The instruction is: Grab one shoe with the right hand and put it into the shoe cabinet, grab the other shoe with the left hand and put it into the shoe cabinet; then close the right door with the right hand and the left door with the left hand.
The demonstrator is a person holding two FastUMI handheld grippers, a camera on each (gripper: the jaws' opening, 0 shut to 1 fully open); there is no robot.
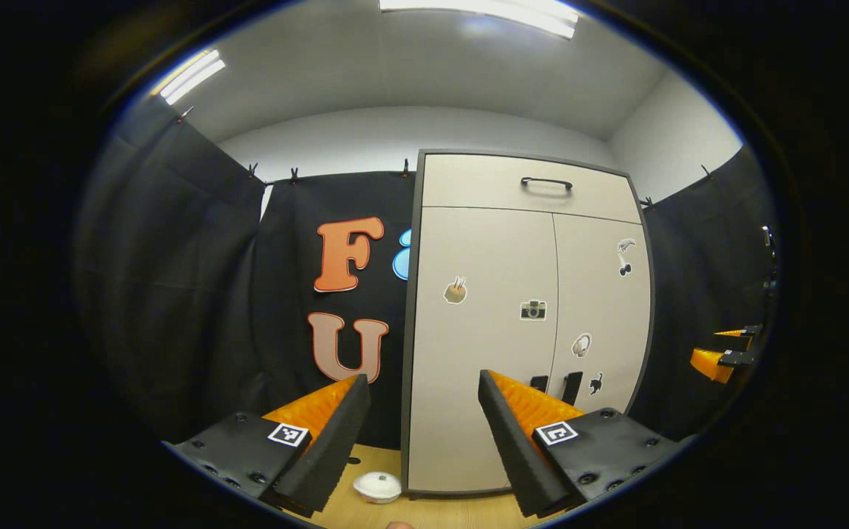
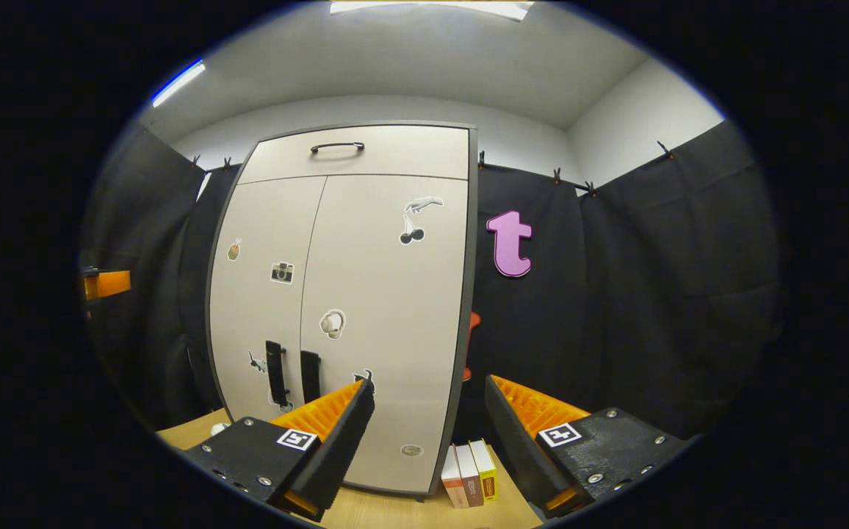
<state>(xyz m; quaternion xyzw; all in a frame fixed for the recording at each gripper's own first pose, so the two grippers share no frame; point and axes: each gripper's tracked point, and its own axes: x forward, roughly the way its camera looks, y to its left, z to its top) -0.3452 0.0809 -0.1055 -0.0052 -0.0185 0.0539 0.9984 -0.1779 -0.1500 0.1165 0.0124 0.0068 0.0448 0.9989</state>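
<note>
Doors of the shoe cabinet (image 1: 520, 323) stand both closed, and no shoe lies in sight, so where the shoes are I cannot tell. Left gripper (image 1: 424, 433) is released and holds nothing; right gripper (image 2: 428, 433) is likewise spread and bare, with the cabinet at its eleven o'clock. I judge that either the task is finished or not begun; in the second case, doors must be opened first.
</note>
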